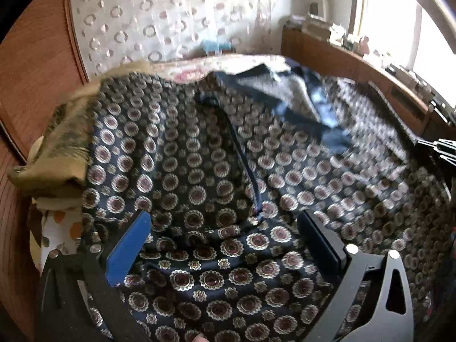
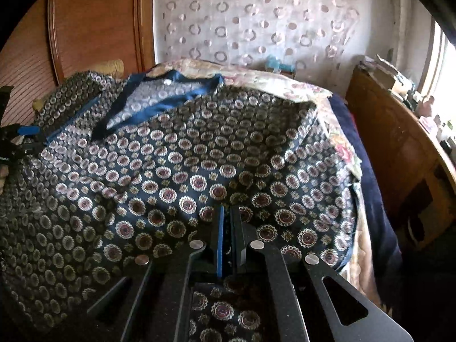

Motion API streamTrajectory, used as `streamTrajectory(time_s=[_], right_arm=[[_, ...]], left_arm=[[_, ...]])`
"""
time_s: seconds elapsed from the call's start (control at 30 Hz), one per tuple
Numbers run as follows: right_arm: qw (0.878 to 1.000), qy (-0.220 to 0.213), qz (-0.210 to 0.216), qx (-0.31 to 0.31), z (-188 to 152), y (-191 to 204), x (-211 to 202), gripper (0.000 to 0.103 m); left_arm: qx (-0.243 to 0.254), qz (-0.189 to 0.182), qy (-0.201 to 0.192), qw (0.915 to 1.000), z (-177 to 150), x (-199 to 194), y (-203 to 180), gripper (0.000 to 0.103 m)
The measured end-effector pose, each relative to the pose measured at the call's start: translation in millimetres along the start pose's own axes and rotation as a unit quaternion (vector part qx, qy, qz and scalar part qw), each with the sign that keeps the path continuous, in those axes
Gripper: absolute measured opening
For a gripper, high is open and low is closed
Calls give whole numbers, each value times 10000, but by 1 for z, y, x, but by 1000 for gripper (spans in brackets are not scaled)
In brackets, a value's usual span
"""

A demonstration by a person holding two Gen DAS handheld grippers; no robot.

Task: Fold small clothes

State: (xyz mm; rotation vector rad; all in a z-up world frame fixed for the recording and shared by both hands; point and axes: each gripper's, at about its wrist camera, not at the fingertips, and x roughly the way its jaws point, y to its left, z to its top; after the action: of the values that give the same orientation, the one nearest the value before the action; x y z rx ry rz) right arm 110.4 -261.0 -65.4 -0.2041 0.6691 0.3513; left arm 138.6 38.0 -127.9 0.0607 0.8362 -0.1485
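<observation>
A dark navy garment point(image 1: 216, 148) printed with round medallions lies spread across the bed, seam and folds showing. Its blue-trimmed neckline point(image 2: 168, 97) is at the far left in the right wrist view. My left gripper point(image 1: 225, 228) hovers open over the cloth, its blue pad point(image 1: 128, 245) and black pad point(image 1: 319, 239) wide apart and pressing nothing. My right gripper point(image 2: 229, 216) is shut on a pinch of the garment point(image 2: 199, 156) near its front edge. Each gripper shows at the edge of the other's view: the right gripper point(image 1: 439, 148) and the left gripper point(image 2: 20, 139).
A folded olive cloth point(image 1: 57, 148) lies at the bed's left side. A floral bedspread point(image 2: 342, 145) lies under the garment. A wooden bed board point(image 2: 399, 142) runs along the right, a wooden wardrobe point(image 2: 97, 22) stands at the left, and a ring-patterned curtain point(image 2: 256, 22) hangs behind.
</observation>
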Motion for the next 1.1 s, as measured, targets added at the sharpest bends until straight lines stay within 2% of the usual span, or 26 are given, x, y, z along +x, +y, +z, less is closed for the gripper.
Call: streamTrajectory(time_s=[0.07, 0.13, 0.17, 0.2, 0.27, 0.3, 0.4, 0.53, 0.63, 0.8, 0.93, 1.03, 1.1], right_arm=[[9999, -116, 37, 93, 3, 1, -11, 4], [9993, -266, 14, 249, 6, -2, -20, 11], [9988, -377, 21, 311, 6, -6, -26, 22], [9980, -497, 40, 377, 6, -11, -32, 40], [9963, -669, 92, 525, 4, -21, -41, 59], [9955, -716, 77, 621, 3, -27, -43, 61], [9936, -687, -249, 865, -4, -47, -44, 62], [9897, -197, -560, 1304, -14, -79, -15, 62], [9868, 133, -561, 1514, -22, -93, 7, 62], [9816, 631, -280, 1783, -27, -102, 38, 62], [9786, 625, -223, 1947, -31, -111, 45, 61], [9768, 577, 28, 2061, -29, -115, 43, 50], [9781, 543, 115, 2006, -29, -118, 38, 36]], left_arm=[[-58, -20, -170, 9998, 0, -12, -1, 103], [-55, -94, -326, 9994, 2, -23, -3, 103], [-45, -122, -394, 9991, 2, -29, -6, 103], [-31, -155, -462, 9988, 3, -35, -9, 103], [-19, -243, -555, 9982, 5, -45, -13, 103], [-11, -307, -597, 9977, 6, -49, -16, 103], [54, -394, -665, 9970, 9, -58, -26, 103], [143, -479, -705, 9963, 11, -66, -40, 103], [223, -572, -707, 9956, 11, -69, -51, 103], [366, -649, -653, 9951, 8, -68, -63, 103], [394, -610, -615, 9955, 6, -68, -65, 103], [386, -576, -621, 9957, 5, -69, -64, 103], [395, -504, -643, 9959, 4, -70, -63, 103]])
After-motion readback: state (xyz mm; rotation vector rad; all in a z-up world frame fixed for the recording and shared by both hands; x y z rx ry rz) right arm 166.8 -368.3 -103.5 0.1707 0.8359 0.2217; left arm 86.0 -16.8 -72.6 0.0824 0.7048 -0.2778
